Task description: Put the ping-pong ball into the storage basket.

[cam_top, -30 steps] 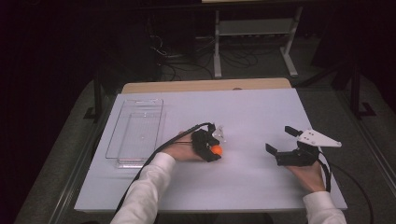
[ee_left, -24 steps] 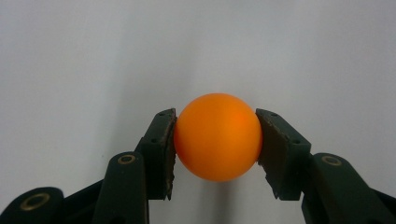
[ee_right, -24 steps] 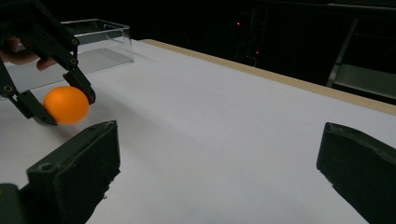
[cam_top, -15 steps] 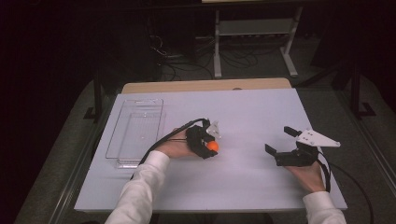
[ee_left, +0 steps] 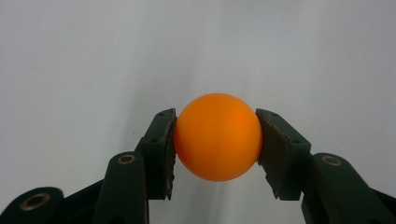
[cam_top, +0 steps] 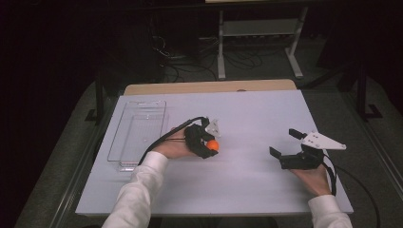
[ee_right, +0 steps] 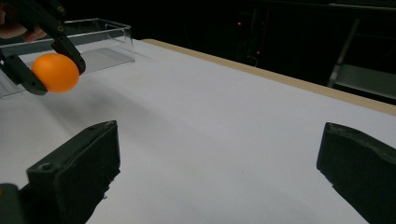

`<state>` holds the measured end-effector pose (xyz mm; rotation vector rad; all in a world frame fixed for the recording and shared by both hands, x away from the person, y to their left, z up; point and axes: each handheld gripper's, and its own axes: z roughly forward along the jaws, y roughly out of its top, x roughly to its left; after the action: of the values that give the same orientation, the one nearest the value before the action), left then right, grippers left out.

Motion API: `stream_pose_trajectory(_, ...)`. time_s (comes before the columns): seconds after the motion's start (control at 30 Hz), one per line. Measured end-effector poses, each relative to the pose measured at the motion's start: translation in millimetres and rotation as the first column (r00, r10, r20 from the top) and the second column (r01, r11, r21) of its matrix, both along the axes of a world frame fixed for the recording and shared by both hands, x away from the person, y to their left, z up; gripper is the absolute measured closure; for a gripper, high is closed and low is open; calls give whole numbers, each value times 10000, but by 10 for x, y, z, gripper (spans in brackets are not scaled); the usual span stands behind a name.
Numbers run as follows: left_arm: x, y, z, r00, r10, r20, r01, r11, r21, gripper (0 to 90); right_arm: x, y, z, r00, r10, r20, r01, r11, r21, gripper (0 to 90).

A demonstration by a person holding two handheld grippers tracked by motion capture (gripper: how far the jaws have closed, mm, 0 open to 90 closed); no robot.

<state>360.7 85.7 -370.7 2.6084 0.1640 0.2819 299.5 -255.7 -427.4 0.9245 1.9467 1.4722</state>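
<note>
Your left gripper clamps the orange ball just off the table, right of the clear tray, nearer it than your right gripper, whose jaws stand apart, empty.

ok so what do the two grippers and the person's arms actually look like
Both arms wear white long sleeves. The left gripper and right gripper are black, each with two blocky jaws and a black cable trailing back. A light grey three-cornered plate sits on top of each. The left gripper's pads look worn at the edges.
</note>
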Motion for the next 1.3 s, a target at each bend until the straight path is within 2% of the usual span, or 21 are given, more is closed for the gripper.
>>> stream_pose_trajectory(0.3,-9,61,115,9999,84,111,-83,9999,-59,506,-3,-1,2,10000,-1,-6,2,9999,109,0)
stream_pose_trajectory(1.03,-53,217,476,9967,209,785,-202,9997,-103,506,-10,-12,10,10000,-78,35,78,9998,176,0)
stream_pose_trajectory(1.3,-75,300,565,9955,326,887,-315,9994,-141,506,-9,-13,11,10000,-83,34,82,9997,217,0)
